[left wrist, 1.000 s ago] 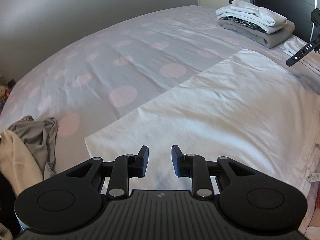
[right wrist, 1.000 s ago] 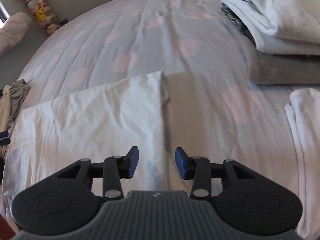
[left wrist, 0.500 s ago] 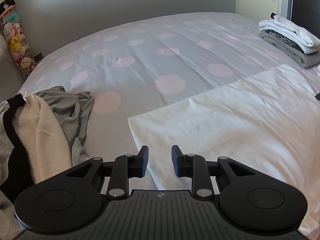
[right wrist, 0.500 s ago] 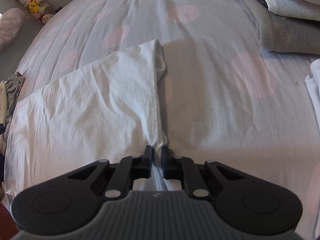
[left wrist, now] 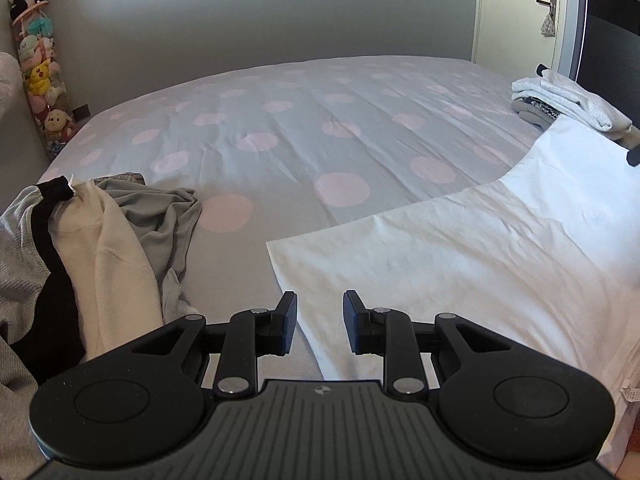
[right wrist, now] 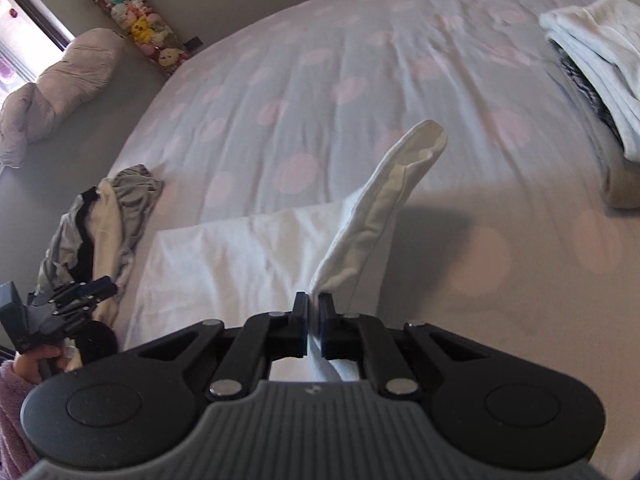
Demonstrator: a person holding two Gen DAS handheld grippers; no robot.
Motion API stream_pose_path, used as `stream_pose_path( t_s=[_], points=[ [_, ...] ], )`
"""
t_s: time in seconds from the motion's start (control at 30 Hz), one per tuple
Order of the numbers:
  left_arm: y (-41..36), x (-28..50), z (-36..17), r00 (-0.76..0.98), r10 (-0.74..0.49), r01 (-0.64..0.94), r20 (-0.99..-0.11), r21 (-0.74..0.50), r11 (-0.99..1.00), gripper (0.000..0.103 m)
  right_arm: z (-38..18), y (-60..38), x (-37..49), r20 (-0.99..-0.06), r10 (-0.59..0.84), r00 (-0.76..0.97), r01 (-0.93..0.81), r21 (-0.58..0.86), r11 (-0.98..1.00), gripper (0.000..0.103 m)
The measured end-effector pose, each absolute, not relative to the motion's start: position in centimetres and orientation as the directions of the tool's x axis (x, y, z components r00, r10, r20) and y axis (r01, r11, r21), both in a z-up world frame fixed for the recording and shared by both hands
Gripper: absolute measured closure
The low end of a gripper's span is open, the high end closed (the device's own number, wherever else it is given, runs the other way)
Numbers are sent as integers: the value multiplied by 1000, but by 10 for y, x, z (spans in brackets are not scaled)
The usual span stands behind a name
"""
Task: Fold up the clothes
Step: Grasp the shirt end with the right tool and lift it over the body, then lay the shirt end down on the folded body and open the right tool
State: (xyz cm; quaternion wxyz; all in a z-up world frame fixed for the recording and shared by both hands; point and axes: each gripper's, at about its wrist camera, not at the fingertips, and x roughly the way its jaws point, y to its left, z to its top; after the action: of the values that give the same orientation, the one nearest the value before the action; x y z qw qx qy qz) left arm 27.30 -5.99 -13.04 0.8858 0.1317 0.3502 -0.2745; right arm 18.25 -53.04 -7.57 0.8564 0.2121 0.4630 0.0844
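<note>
Right gripper (right wrist: 314,314) is pinching the white garment (right wrist: 372,216), lifting its edge.
Left gripper (left wrist: 318,322) is hovering open-jawed, gripping nothing.

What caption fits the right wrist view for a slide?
Right gripper shut on the white garment, lifting its edge off the polka-dot bed; left gripper open beside the unfolded pile.

wall (left wrist: 280,8): grey | bed (left wrist: 320,120): pink-dotted cover | door (left wrist: 516,12): white | window (right wrist: 16,40): bright

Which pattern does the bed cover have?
The bed cover is pale grey with large pink dots. The left wrist view shows it best.
</note>
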Motion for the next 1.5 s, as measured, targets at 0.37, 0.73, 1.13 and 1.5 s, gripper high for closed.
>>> stream_pose_path(
  t_s=[0.37,0.73,1.13,1.5],
  points=[
    [-50,277,-133,571,-424,573,-703,-28,819,80,-49,-384,228,-670,505,544,-104,543,833,97],
    [-39,285,-144,542,-456,555,-706,-106,825,80,-132,-270,277,-680,600,420,-118,615,780,97],
    [-31,299,-155,541,-427,509,-725,-122,852,80,-194,-228,288,-714,638,288,-93,642,761,97],
    [-29,303,-160,542,-396,485,-741,-108,868,80,-204,-233,273,-700,651,295,-118,649,751,91]
  ],
)
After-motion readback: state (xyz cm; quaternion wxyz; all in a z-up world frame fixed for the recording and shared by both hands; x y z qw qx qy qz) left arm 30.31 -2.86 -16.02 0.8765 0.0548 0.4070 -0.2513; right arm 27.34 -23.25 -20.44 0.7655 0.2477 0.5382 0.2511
